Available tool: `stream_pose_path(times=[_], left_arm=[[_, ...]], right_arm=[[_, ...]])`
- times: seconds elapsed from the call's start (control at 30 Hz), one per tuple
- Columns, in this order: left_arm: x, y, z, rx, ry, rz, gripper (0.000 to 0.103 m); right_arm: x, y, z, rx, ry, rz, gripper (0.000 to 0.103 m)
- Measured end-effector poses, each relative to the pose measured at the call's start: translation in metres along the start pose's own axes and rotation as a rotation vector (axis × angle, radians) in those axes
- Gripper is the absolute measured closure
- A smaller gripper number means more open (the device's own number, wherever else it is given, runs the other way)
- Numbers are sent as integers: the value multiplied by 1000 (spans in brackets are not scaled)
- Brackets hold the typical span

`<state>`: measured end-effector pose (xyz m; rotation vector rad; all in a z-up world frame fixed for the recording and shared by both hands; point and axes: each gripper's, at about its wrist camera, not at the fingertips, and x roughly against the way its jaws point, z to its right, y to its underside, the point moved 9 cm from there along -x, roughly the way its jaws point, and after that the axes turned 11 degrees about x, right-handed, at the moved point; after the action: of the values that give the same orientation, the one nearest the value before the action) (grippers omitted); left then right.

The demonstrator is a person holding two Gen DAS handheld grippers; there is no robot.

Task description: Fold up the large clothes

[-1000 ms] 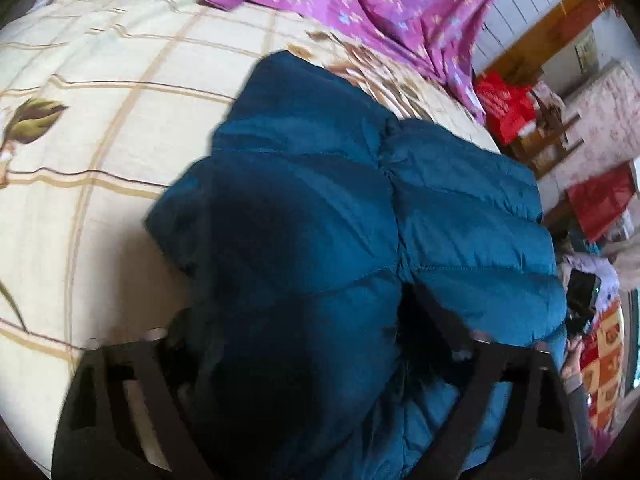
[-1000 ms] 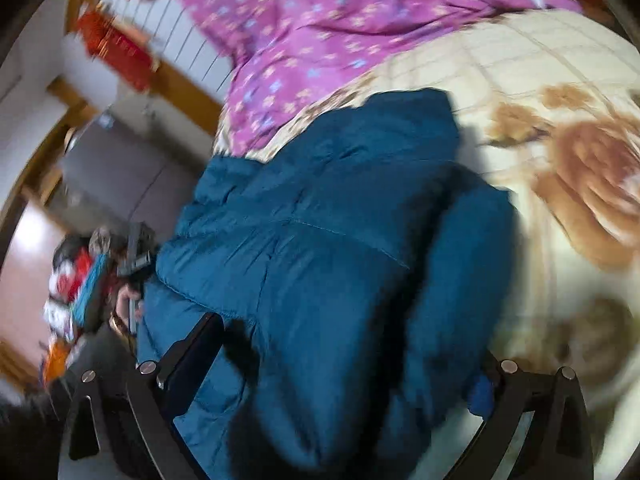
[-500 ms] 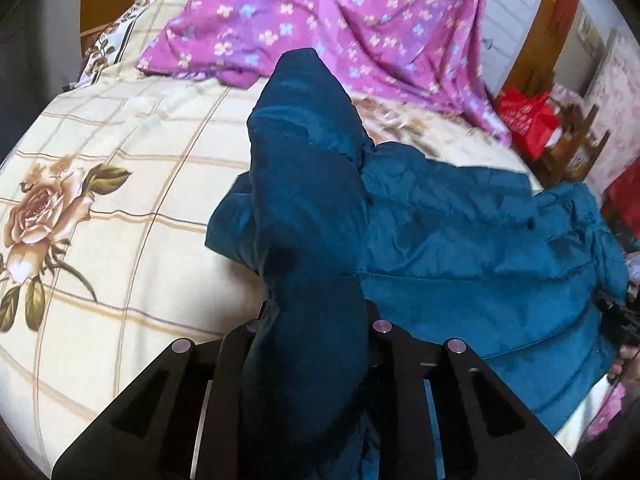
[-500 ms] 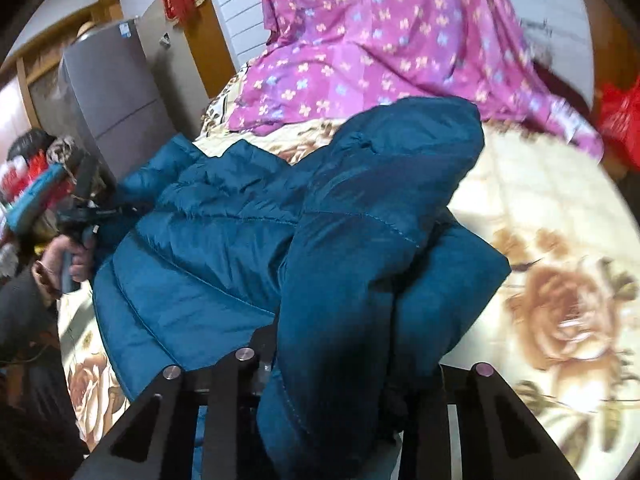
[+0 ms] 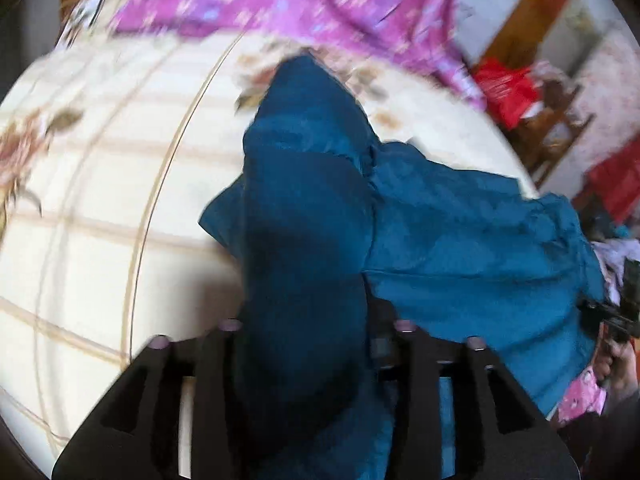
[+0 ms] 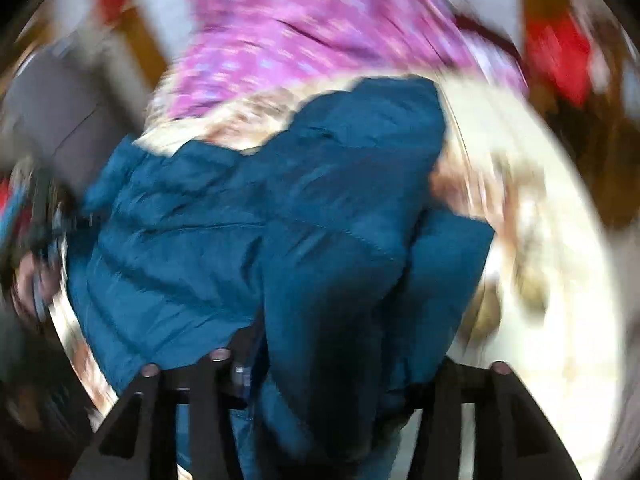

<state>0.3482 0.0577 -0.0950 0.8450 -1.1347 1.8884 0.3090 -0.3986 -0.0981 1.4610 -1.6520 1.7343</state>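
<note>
Both views are blurring. Teal jacket (image 5: 460, 240) is lying on the bed (image 5: 100, 208), covering fingertips. Left gripper (image 5: 304, 344) and right gripper (image 6: 340, 368) are each pinching a jacket fold at 6 o'clock. Purple sheet (image 6: 312, 28) is lying at 12 o'clock.

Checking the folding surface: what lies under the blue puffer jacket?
The blue puffer jacket lies on a cream floral bedspread, with purple fabric beyond. Both grippers clamp bunched jacket; whatever is beneath it is hidden.
</note>
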Motion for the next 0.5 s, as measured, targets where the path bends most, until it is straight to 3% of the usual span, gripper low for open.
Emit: stream_pose_path(times=[0.07,0.13,0.3,0.4,0.47,0.5], left_arm=[[4,1,-7,29,19,21,54],[11,0,-11,44,36,19,54],[47,-9,-14,43,10,108,54],[72,-15,-11,52,20,169,49],[77,-22,4,29,15,208,37],[76,-23,11,9,6,227,36]], right_arm=[[-3,10,13,-134,-30,14,48],[5,12,16,-187,-17,42,45],[38,10,25,-248,118,62,44],[70,-4,30,-309,194,139,42],[84,-18,18,-303,226,186,28],[87,-22,12,-294,236,198,26]])
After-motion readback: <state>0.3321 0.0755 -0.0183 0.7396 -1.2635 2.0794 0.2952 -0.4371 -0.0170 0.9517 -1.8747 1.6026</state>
